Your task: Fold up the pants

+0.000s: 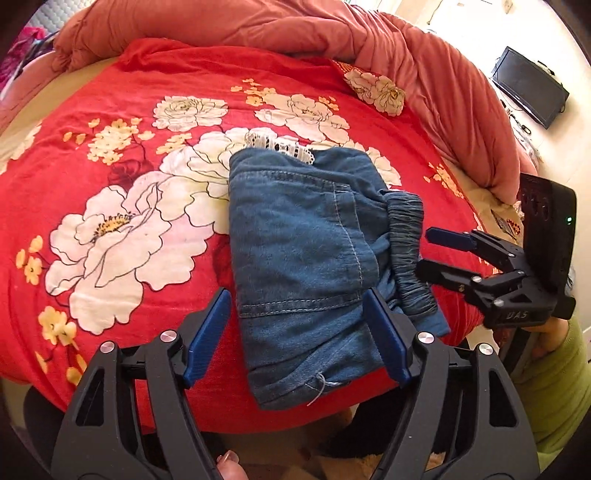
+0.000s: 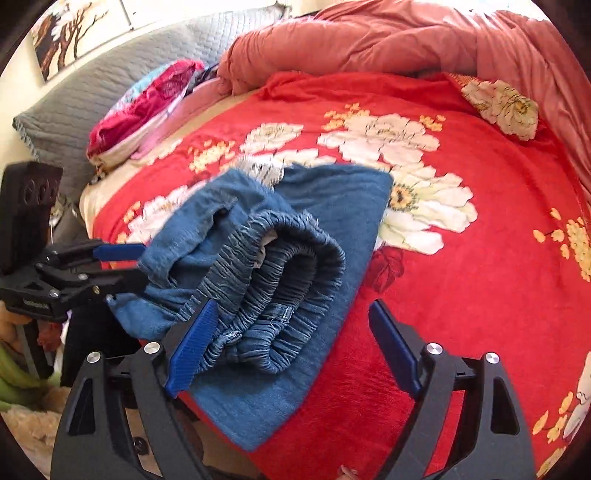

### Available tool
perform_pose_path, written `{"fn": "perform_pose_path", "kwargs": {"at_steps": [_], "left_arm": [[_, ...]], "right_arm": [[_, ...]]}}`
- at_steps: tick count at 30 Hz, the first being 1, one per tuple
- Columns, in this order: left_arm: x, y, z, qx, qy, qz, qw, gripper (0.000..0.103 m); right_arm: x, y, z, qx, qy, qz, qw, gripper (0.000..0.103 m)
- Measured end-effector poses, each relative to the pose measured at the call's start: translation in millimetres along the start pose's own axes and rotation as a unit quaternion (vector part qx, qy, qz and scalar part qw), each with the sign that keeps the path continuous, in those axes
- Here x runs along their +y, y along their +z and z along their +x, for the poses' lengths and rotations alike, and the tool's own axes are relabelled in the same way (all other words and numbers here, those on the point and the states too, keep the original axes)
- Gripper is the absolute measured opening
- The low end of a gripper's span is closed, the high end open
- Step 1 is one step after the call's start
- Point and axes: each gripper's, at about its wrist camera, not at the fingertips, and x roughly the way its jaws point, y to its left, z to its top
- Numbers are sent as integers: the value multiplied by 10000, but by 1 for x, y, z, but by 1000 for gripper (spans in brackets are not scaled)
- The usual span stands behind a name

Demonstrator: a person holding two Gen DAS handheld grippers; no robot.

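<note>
Both your grippers, left gripper (image 1: 295,332) and right gripper (image 2: 291,347), gaped empty over the pants (image 1: 306,251), already folded compactly, needing only tidying.

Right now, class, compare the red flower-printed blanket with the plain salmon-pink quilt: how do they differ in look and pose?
1. The red flower-printed blanket carries white and yellow blooms; the plain salmon-pink quilt has no print.
2. The blanket lies spread flat; the quilt is bunched in a puffy ridge along the far edge.
3. The folded blue denim pants rest on the blanket, not the quilt.
Both are reddish bedding on one bed.
</note>
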Motion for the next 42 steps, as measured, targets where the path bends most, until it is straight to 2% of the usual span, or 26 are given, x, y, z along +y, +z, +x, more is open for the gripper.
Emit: {"fn": "perform_pose_path", "kwargs": {"at_steps": [5, 10, 11, 15, 21, 27, 28, 29, 30, 32, 35, 37, 41, 42], "left_arm": [[-1, 2, -5, -64, 20, 13, 10000, 68], [6, 9, -11, -135, 47, -62, 9999, 74], [10, 13, -13, -159, 82, -86, 9998, 77], [25, 32, -19, -259, 246, -153, 9992, 78], [35, 55, -26, -400, 232, -174, 9988, 78], [29, 52, -19, -180, -10, -50, 9998, 78], [27, 52, -16, -81, -90, 11, 9999, 78], [24, 53, -11, 78, -208, 110, 9997, 78], [20, 55, -9, 169, -264, 186, 9993, 76], [12, 63, -3, 280, -423, 408, 9979, 52], [4, 72, 13, 515, -413, 593, 9961, 37], [1, 72, 22, 610, -384, 693, 9950, 33], [-1, 67, 48, 896, -311, 810, 9922, 33], [1, 66, 55, 950, -297, 766, 9921, 33]], "right_arm": [[4, 3, -23, -306, -105, -29, 9995, 83], [23, 0, -47, -561, -13, -261, 9981, 83], [28, -1, -49, -572, 10, -332, 9978, 83], [52, -10, -53, -534, 77, -671, 9963, 83], [92, -23, -47, -445, 208, -1165, 9920, 83], [121, -33, -32, -357, 300, -1495, 9877, 82], [125, -33, -30, -348, 296, -1581, 9864, 79], [128, -34, -29, -353, 267, -1674, 9849, 72], [131, -34, -28, -368, 228, -1773, 9832, 67], [134, -33, -24, -356, 224, -1842, 9820, 58], [137, -30, -21, -366, 204, -1908, 9807, 52], [139, -27, -19, -346, 203, -2002, 9789, 49], [145, -23, -12, -268, 153, -2219, 9746, 48], [146, -22, -9, -244, 152, -2269, 9735, 44]]}}
